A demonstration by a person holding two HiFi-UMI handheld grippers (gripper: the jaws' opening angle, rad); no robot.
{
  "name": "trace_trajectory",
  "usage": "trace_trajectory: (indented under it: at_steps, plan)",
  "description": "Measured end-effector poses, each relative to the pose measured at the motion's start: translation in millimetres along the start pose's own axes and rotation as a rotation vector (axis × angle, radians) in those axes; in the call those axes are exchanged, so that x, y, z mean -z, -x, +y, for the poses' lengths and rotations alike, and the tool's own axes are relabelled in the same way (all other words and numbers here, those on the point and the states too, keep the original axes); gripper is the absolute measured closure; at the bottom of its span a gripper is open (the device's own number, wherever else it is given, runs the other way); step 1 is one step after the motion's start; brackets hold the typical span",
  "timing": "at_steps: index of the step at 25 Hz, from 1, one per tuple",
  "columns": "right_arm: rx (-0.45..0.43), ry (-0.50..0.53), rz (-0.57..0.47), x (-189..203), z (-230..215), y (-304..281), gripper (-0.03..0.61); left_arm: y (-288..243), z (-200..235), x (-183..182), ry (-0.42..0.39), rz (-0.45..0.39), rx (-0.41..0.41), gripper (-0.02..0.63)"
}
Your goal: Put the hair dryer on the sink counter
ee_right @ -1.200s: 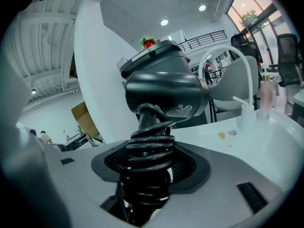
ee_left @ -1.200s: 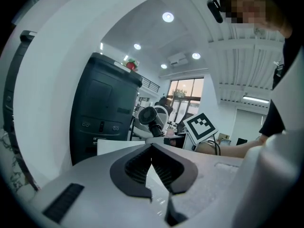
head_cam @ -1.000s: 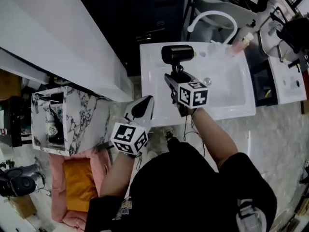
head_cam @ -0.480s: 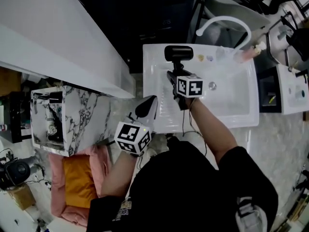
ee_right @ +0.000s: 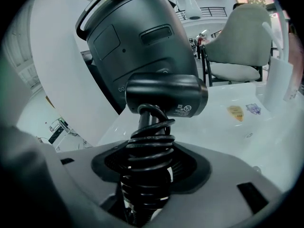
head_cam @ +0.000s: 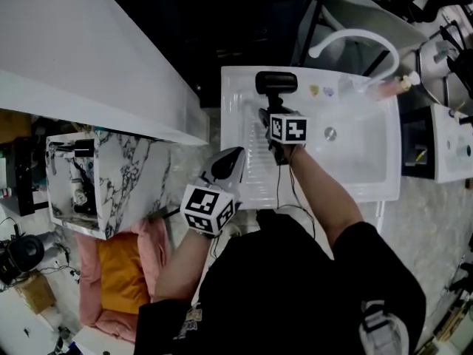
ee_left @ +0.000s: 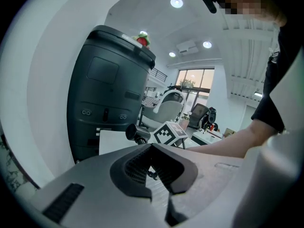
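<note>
The black hair dryer (head_cam: 276,83) has its cord wound round the handle. My right gripper (head_cam: 272,115) is shut on that wrapped handle and holds the dryer head-up over the back left of the white sink counter (head_cam: 247,180). In the right gripper view the dryer's barrel (ee_right: 166,96) lies crosswise above the jaws of my right gripper (ee_right: 145,175). Whether the dryer touches the counter cannot be told. My left gripper (head_cam: 228,163) hangs off the counter's front left corner, shut and holding nothing. In its own view my left gripper (ee_left: 152,148) points toward the dryer (ee_left: 134,133).
The basin (head_cam: 355,143) with its drain fills the counter's right half, under a white arched faucet (head_cam: 355,39). Small stickers (head_cam: 319,90) and a pink bottle (head_cam: 384,87) sit along the back edge. A tall dark rounded unit (ee_right: 133,37) stands behind the counter. A marble shelf box (head_cam: 111,176) is at the left.
My right gripper has sunk toward the counter with the hair dryer still in it. My left gripper has dropped a little beside the counter's front left corner.
</note>
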State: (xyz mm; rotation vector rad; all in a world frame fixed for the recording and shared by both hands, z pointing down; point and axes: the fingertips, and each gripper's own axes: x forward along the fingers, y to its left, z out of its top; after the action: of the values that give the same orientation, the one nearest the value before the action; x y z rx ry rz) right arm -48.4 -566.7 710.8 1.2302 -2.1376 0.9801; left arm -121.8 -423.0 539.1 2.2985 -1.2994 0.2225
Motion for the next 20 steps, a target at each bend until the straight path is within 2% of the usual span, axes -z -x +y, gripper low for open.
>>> trace_trajectory:
  at_steps: [11,20]
  plan:
    - [0.054,0.026,0.040,7.2,-6.6,-25.4,0.341,-2.9,7.0,9.7,0.025,0.027,-0.009,0.611]
    - [0.122,0.096,0.080,16.2,-4.9,-39.2,0.339,12.0,11.1,14.9,0.040,0.027,-0.031,0.611]
